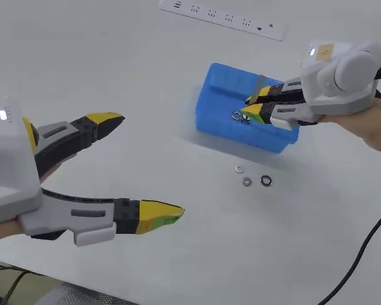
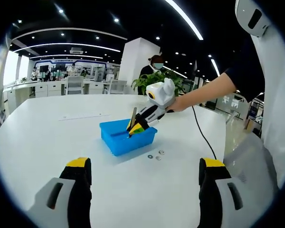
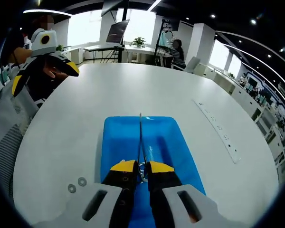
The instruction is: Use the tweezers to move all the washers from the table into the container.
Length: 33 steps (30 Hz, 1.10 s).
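Three washers (image 1: 246,182) lie loose on the white table (image 1: 178,267) just beside the blue container (image 1: 241,136), outside the wall that faces me. Inside the container, small ring shapes that read as further washers rest on the floor close to the tips of my right gripper (image 1: 254,105); their count is too blurred to tell. My right gripper hangs over the container, its jaws drawn nearly together on the tweezers (image 3: 140,137), a thin metal strip that runs along the container's length. Whether the tweezers pinch a washer I cannot tell. My left gripper (image 1: 140,166) sits well apart from the container, its jaws spread wide.

Head view: a white power strip (image 1: 222,18) lies beyond the container, and a dark cable (image 1: 368,241) trails off to one side of it.

Left gripper view: the tweezers rise at a tilt above the container, with a potted plant (image 2: 156,78) and a person behind it.

Right gripper view: two of the table washers lie beside the container's long wall, and my left gripper is off to that same side.
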Motion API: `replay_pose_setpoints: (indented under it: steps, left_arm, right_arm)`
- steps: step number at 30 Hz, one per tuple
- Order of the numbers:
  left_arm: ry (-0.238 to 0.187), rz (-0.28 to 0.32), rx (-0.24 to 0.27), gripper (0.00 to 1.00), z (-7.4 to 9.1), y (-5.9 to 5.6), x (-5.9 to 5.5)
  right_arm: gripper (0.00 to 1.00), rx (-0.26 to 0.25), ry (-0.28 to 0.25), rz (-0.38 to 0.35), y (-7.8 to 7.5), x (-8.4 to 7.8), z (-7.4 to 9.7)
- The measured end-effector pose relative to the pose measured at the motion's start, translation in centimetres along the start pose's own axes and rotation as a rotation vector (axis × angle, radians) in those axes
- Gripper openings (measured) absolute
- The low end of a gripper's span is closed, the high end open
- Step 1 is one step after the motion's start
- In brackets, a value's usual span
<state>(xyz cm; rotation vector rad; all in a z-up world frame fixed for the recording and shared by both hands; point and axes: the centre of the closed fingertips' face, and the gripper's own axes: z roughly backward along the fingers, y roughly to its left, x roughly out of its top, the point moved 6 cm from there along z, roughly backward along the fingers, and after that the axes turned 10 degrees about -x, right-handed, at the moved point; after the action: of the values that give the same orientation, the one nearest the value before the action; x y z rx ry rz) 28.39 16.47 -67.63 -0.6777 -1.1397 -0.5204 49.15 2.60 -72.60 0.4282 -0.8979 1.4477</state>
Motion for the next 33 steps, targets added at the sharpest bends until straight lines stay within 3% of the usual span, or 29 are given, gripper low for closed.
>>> replay_pose_setpoints:
  steps: [15,25,30,33]
  left_arm:
    - [0.001,-0.003,-0.014,0.99,-0.1,-0.8,0.2]
    - [-0.001,-0.002,-0.013,0.99,-0.1,-0.8,0.2]
    - [-0.007,0.001,-0.012,0.99,-0.9,-0.1,0.9]
    - [-0.012,-0.028,-0.017,0.99,-1.8,0.9,2.0]
  right_arm:
    - [0.11,-0.012,0.004,-0.022,0.3,-0.2,0.4]
    - [0.11,-0.057,-0.025,-0.063,-1.0,0.5,1.3]
    - [0.09,-0.061,-0.033,-0.054,-0.9,0.8,1.7]
    - [0.08,-0.042,-0.042,-0.062,-0.6,1.2,2.0]
